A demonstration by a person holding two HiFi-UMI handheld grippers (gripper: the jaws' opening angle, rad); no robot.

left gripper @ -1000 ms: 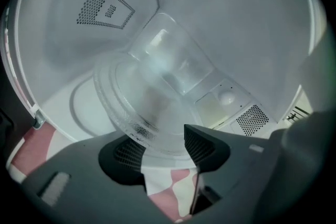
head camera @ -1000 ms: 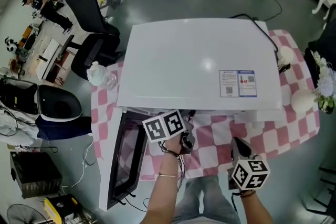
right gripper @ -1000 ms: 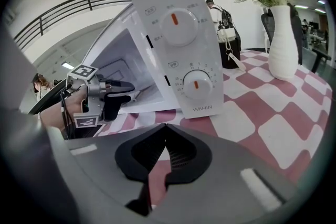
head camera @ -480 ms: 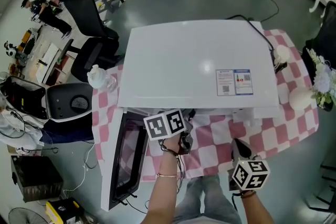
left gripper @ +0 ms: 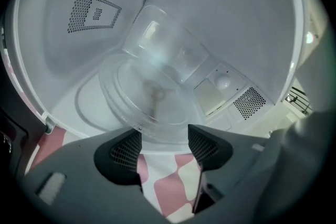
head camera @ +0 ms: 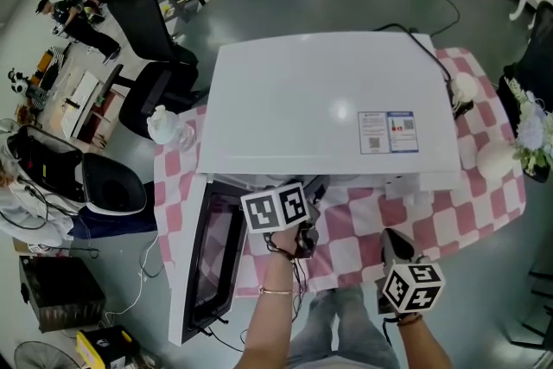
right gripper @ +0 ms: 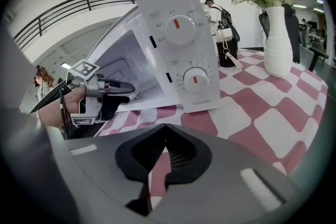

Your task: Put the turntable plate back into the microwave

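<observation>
as left tongs spread about plate rim (right tongs together), checked cloth underlies.

L gripper – jaws have just been opening and now stand wide apart at the microwave mouth. The plate lies inside on the microwave floor, near rim just past the tips, pads not pressing it. The gripper's cube has edged a bit to the right along the microwave front vs. 1 s ago. Left of the microwave, a dark chair has swung round – now showing a pale rim.
</observation>
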